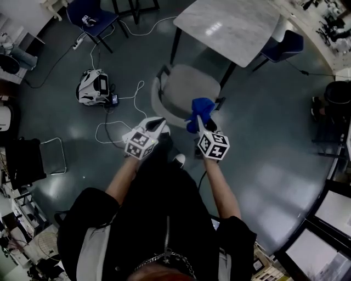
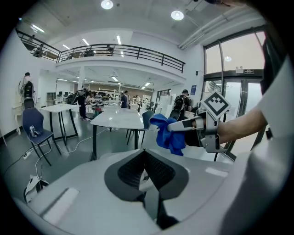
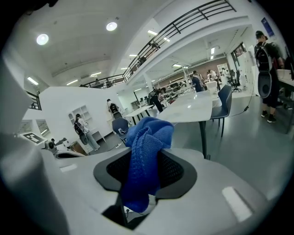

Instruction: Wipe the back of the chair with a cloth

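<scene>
In the head view a chair (image 1: 188, 88) with a grey seat and a white rim (image 1: 156, 94) stands just ahead of me, half under a table. A blue cloth (image 1: 199, 111) hangs bunched over the chair's near right edge, and my right gripper (image 1: 198, 124) is shut on it. The right gripper view shows the cloth (image 3: 145, 158) filling the jaws. My left gripper (image 1: 160, 124) hovers at the chair's near left rim, jaws shut with nothing between them. From the left gripper view I see the right gripper (image 2: 172, 126) holding the cloth (image 2: 169, 134) in the air.
A marble-topped table (image 1: 230, 22) stands beyond the chair, with blue chairs (image 1: 282, 46) (image 1: 90, 13) further off. On the floor to the left lie a white device (image 1: 93, 88) and cables (image 1: 118, 112). People stand far back in the hall.
</scene>
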Tool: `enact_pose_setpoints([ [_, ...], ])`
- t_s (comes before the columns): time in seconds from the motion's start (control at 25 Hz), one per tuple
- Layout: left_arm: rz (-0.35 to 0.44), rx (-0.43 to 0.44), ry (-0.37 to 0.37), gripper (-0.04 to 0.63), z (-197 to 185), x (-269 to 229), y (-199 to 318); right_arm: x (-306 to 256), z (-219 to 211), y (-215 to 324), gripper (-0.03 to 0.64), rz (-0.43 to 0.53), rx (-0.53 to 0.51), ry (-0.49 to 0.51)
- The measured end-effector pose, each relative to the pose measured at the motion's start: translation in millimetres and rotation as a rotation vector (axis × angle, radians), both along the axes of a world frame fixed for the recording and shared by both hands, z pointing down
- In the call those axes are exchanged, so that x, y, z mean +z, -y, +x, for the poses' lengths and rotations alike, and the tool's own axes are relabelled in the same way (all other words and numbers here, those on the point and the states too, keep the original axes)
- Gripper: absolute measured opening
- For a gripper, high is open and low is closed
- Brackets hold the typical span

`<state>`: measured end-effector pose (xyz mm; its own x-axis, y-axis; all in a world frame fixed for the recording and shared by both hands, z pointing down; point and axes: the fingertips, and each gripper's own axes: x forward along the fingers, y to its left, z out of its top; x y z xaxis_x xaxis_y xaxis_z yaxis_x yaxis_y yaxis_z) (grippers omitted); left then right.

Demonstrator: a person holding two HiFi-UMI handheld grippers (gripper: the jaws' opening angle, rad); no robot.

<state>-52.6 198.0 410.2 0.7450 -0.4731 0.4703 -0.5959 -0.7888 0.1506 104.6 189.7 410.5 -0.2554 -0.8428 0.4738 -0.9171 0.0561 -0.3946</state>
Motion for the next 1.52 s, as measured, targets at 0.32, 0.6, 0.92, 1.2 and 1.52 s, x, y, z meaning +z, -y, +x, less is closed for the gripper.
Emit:
enact_pose_setpoints([
  [0.32,0.004,0.009,-0.007,0.011,5,4,116,14,-2,109,0.149,-0.049,-0.045,-0.056],
  [0.6,0.014,0.059,0.026,0.011,-16,15,192,27,-34,180,0.15,-0.098,-0.083,-0.121],
  [0.92,-0.075,0.029,0.043,0.011,-30,37,226,65,-60,231,0.15,-0.169,-0.161,-0.137],
  [1.2,-0.101,0.001,0.047,0.011,-28,52,248,143,-77,267,0.15,-0.278,-0.22,-0.083],
  [1.52,-0.102,-0.03,0.071,0.011,-29,59,267,229,-109,278,0.15,-0.42,-0.274,-0.071],
])
